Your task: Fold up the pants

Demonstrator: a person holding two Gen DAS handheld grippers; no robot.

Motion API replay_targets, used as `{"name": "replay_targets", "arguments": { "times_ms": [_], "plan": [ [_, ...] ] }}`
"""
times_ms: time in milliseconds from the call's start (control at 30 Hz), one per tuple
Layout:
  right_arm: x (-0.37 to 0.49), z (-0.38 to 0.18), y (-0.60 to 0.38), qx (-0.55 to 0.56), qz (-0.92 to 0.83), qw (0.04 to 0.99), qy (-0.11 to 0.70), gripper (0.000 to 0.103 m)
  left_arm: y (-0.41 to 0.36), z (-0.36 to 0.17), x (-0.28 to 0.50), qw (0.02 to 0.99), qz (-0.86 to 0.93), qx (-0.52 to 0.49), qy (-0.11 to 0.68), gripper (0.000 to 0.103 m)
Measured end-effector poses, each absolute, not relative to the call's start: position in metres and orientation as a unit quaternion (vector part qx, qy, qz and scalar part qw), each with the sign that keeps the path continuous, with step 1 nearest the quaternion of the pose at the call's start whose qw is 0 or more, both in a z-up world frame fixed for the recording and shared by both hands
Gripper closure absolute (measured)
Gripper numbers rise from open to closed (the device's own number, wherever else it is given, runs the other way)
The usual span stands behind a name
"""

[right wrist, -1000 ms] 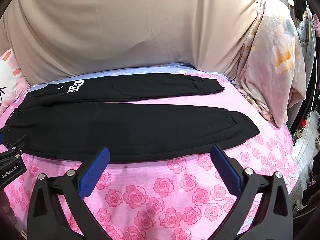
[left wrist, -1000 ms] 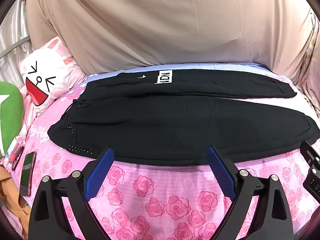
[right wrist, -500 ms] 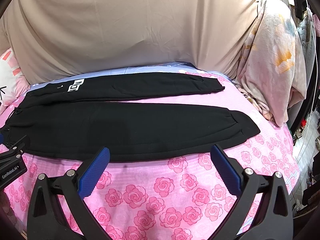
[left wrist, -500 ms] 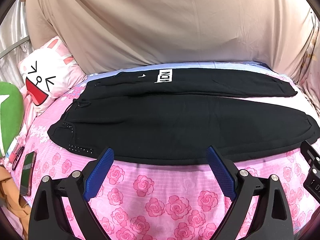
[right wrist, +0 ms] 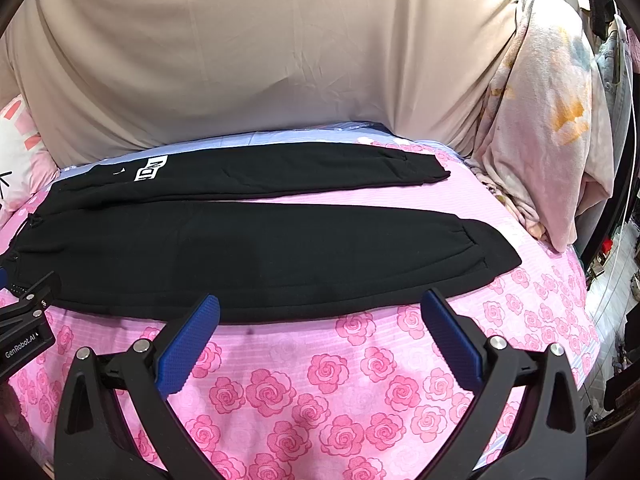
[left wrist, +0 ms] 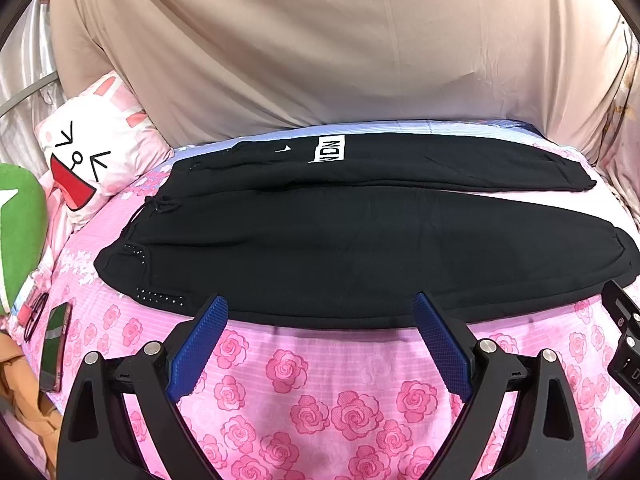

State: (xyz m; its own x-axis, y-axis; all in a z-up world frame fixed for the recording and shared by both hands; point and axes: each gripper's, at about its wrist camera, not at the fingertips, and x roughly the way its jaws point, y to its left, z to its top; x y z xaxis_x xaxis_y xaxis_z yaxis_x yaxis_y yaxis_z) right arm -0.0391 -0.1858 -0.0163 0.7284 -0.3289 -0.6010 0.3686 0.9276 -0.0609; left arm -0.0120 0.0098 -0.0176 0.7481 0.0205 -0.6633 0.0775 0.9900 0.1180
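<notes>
Black pants [left wrist: 340, 240] lie spread flat across the pink rose bedsheet, waistband at the left, both legs running right. The far leg carries a white logo patch [left wrist: 329, 149]. They also show in the right wrist view [right wrist: 260, 248], cuffs at the right. My left gripper [left wrist: 320, 312] is open and empty, hovering just in front of the near leg's front edge, near the waist half. My right gripper [right wrist: 320, 312] is open and empty, in front of the near leg toward the cuff half. Neither touches the cloth.
A bunny-face pillow [left wrist: 96, 156] and a green cushion [left wrist: 20, 232] sit at the left. A phone [left wrist: 54, 344] and glasses lie at the bed's left edge. A beige sheet [left wrist: 320, 48] hangs behind. A pale blanket pile [right wrist: 548, 128] stands at the right.
</notes>
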Motion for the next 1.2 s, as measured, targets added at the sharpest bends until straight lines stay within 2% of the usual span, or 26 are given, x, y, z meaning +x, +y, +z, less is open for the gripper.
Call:
{"name": "replay_targets", "arguments": {
  "times_ms": [933, 1200],
  "plan": [
    [-0.023, -0.027, -0.197, 0.04, -0.189, 0.922, 0.336, 0.005, 0.008, -0.027, 0.004, 0.924, -0.029, 0.064, 0.377, 0.012],
    [0.004, -0.045, -0.251, 0.075, -0.19, 0.907, 0.367, 0.005, 0.027, -0.038, 0.036, 0.917, -0.018, 0.052, 0.395, 0.011]
  ]
}}
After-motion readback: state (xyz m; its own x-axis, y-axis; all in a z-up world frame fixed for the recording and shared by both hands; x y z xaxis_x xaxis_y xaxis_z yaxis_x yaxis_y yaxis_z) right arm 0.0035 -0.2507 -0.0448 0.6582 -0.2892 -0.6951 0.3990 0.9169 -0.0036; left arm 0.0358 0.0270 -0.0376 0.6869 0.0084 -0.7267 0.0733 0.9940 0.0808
